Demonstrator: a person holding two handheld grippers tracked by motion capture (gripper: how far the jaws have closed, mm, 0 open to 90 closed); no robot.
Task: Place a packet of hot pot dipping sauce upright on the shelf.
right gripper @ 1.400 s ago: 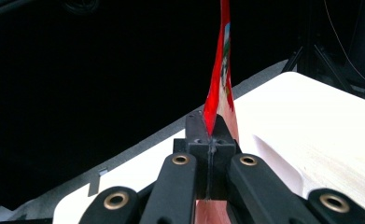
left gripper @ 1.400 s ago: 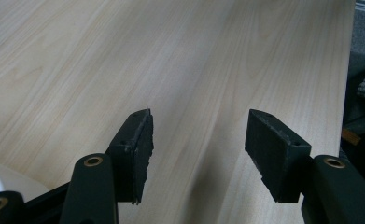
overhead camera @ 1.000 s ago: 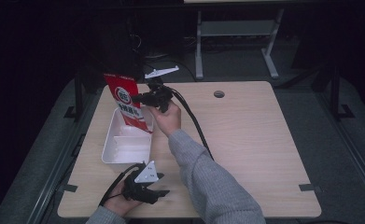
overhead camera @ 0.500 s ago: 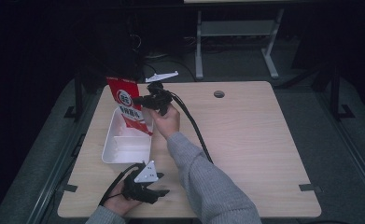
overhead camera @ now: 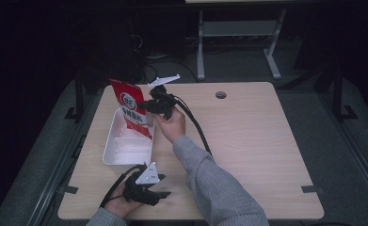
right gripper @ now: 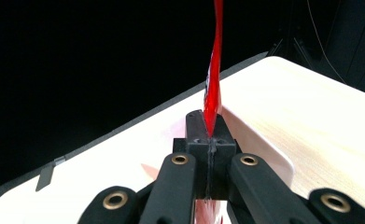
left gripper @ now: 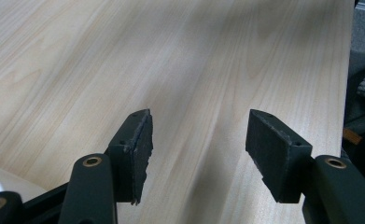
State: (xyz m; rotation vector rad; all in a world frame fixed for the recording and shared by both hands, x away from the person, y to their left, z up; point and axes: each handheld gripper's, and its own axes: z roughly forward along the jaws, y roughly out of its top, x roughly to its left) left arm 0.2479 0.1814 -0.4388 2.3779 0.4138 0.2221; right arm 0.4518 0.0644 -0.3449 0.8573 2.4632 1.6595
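Observation:
A red packet [overhead camera: 131, 107] with white lettering hangs upright over the white tray [overhead camera: 113, 155] at the table's left. My right gripper [overhead camera: 146, 104] is shut on the packet's right edge, held above the tray's far end. Along its jaws, the red packet [right gripper: 214, 70] rises edge-on from between the closed pads, with the tray [right gripper: 269, 149] below. My left gripper [overhead camera: 159, 194] rests near the table's front edge, below the tray, open with nothing between its fingers. Between its spread pads [left gripper: 140, 140] lies bare wood.
The wooden table [overhead camera: 247, 141] has a round cable hole [overhead camera: 220, 94] at the back. A white plastic piece [overhead camera: 165, 79] lies at the far edge behind the right gripper. A metal stand [overhead camera: 238, 33] stands on the dark floor beyond. A black cable [overhead camera: 198, 132] trails along the right forearm.
The right gripper has shifted slightly with the red packet, which stays over the tray. The left gripper has not moved.

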